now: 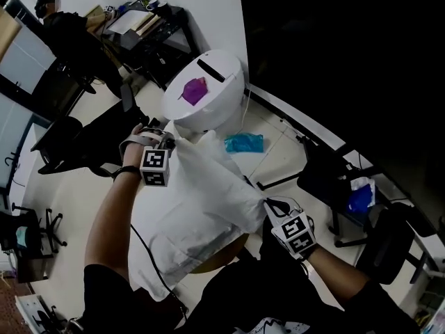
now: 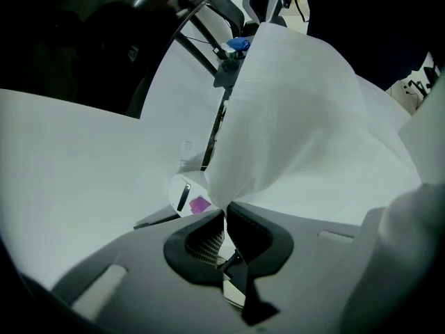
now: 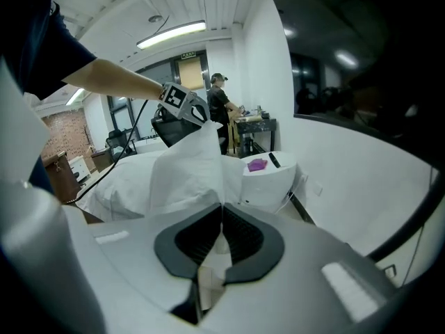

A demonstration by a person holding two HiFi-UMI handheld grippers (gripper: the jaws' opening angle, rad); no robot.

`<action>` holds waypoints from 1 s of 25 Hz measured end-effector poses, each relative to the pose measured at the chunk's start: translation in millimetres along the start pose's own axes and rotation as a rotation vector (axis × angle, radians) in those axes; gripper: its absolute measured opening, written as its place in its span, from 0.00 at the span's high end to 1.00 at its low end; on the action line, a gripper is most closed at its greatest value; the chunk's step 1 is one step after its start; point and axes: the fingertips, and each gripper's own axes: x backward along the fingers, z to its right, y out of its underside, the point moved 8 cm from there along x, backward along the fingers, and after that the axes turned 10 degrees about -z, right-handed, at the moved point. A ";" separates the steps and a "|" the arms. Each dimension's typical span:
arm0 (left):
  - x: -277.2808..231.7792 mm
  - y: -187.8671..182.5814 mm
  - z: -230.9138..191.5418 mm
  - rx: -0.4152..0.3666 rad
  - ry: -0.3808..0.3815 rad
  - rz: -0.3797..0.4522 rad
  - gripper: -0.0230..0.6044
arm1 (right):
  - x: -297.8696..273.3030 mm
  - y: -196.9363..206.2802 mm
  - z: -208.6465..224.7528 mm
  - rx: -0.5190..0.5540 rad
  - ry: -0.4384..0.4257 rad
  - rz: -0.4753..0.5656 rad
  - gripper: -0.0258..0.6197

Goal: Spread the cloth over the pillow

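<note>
The person holds a white cloth (image 1: 217,176) up between both tools, and it sags in a broad fold from one corner to the other. The left hand-held gripper (image 1: 167,142) has its jaws closed tight on the cloth's far corner. In the left gripper view (image 2: 226,214) the fabric rises straight out of the pinched pads and billows upward, filling most of the frame. The right hand-held gripper (image 1: 267,204) is clamped on the near corner in the same way. In the right gripper view (image 3: 222,207) a thin pleat of cloth (image 3: 186,164) runs up from between the shut pads toward the other tool, which shows across the fold with its marker cube.

The cloth hangs above the pillow (image 1: 165,245) rather than lying flat on it. Only its lower folds seem to brush the pillow's top, though white on white makes the exact contact hard to read. The pillow rests on a brown worktop (image 1: 208,265) whose curved edge peeks out beneath it.

Just beyond stands a white drum-shaped unit (image 1: 221,103) with a purple thing (image 1: 195,90) on its top. A teal bundle (image 1: 243,143) lies on the floor (image 1: 278,152) beside it. Well apart, at the far wall, a second person (image 1: 66,30) stands at a desk (image 1: 156,26) — turned away from all this
</note>
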 end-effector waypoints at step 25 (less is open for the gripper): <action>-172.9 -120.5 -34.5 -0.225 0.309 -0.051 0.94 | -88.2 80.2 85.3 -0.053 -0.179 -0.237 0.93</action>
